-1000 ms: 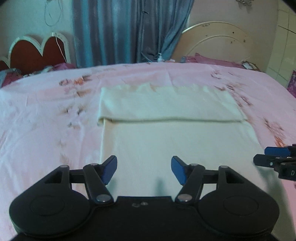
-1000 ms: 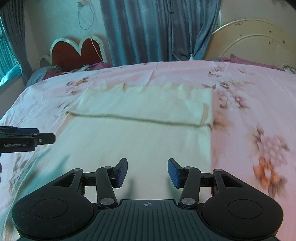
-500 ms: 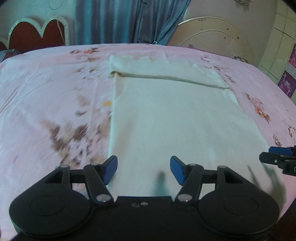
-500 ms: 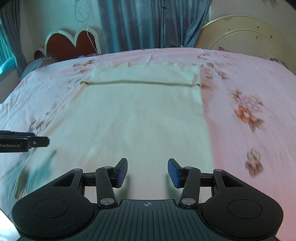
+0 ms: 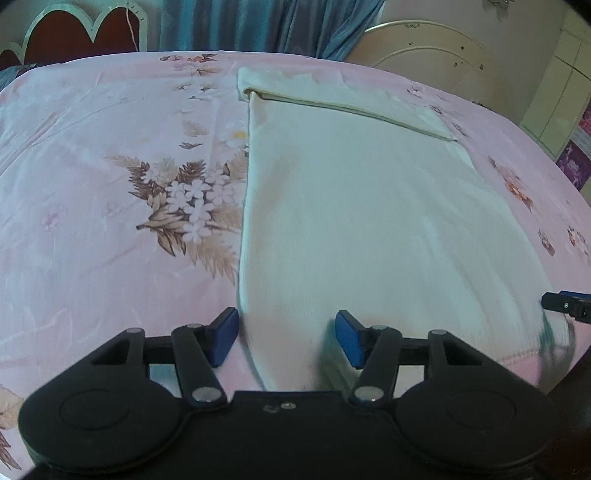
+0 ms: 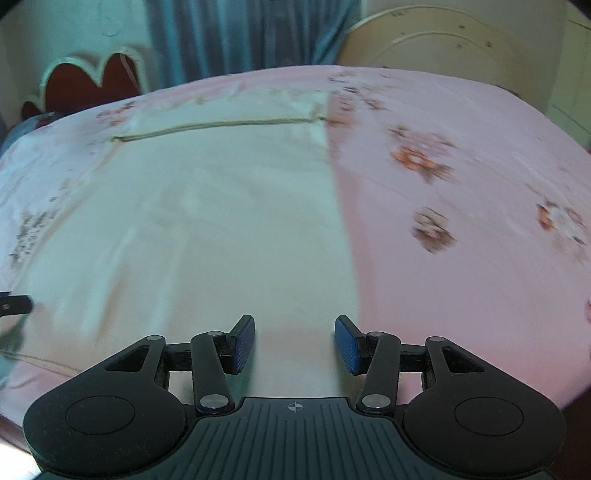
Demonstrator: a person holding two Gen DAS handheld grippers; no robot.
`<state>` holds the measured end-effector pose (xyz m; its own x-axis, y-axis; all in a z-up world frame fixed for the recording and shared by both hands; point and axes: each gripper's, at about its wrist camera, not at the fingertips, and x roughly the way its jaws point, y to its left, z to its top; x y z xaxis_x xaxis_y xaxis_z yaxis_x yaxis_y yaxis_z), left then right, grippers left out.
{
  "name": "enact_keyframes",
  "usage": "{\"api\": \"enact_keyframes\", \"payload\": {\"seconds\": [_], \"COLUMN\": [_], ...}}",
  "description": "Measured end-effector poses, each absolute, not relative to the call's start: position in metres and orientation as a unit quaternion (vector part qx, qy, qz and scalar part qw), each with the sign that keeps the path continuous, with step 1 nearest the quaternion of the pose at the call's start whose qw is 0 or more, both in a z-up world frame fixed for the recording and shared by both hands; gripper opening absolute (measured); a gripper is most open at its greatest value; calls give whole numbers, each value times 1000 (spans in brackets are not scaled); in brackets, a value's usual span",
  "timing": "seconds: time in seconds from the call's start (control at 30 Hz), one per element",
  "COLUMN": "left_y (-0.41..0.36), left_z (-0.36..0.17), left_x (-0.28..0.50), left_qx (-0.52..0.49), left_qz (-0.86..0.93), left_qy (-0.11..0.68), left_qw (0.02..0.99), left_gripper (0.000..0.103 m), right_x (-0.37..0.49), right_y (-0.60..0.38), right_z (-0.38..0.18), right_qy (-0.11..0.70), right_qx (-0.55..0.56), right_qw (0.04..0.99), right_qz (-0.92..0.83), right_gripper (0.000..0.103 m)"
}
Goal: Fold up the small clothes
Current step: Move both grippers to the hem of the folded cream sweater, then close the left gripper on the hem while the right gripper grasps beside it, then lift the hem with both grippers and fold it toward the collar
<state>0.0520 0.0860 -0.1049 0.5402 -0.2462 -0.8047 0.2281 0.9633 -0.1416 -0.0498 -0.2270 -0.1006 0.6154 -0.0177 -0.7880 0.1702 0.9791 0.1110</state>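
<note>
Cream cloth [image 5: 354, 221] lies between both spread jaws; only left view shows sharp flowers [image 5: 184, 210], right seemingly blurred.

Bed: a wide bed covered by a pink sheet with brown and white flower prints [image 5: 110, 155], filling most of both views.
Headboard: a dark red scalloped headboard with a cream border [image 5: 79, 35] at the far left.
Curtains: blue-grey drapes [image 5: 258, 24] behind the bed, hanging in folds.
Panel: a cream rounded panel with an arched rim [image 5: 424, 48] propped at the far right.
Wall: pale, plain [image 6: 74, 26].
Cabinet: cream doors [image 5: 557, 88] at the right edge.
</note>
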Motion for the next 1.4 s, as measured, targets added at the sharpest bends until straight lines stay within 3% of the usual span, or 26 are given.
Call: {"api": "enact_keyframes", "payload": {"seconds": [0.17, 0.23, 0.37, 0.43, 0.5, 0.63, 0.7, 0.73, 0.77, 1.4], "left_y": [87, 89, 89, 90, 91, 94, 94, 95, 96, 88], "left_z": [-105, -106, -106, -107, -106, -106, -106, -105, -105, -54], "left_x": [44, 41, 37, 36, 37, 40, 43, 45, 46, 96], "left_qx": [-12, -15, -16, -26, -36, -61, -64, -70, -76, -107], "left_qz": [-146, -149, -153, -153, -151, -155, -163, -167, -168, -185], "left_qy": [460, 460, 463, 466, 472, 482, 486, 488, 488, 399], "left_qw": [876, 875, 873, 871, 868, 860, 857, 854, 853, 892], "left_gripper": [60, 60, 58, 55, 50, 33, 20, 10, 8, 6], "right_x": [-63, -67, -72, -72, -70, -68, -68, -68, -68, -27], "right_y": [-237, -238, -238, -239, -241, -239, -239, -240, -240, -264], "right_z": [-106, -107, -108, -108, -108, -106, -106, -105, -103, -50], "right_qy": [446, 446, 450, 451, 454, 458, 459, 457, 455, 366], "right_qx": [100, 102, 127, 141, 163, 172, 176, 181, 186, 246], "right_qw": [887, 886, 882, 879, 875, 871, 870, 870, 870, 897], "right_qz": [-71, -75, -65, -61, -50, -41, -36, -33, -27, 17], "right_gripper": [49, 63, 65, 58, 35, 23, 11, 9, 7, 7]}}
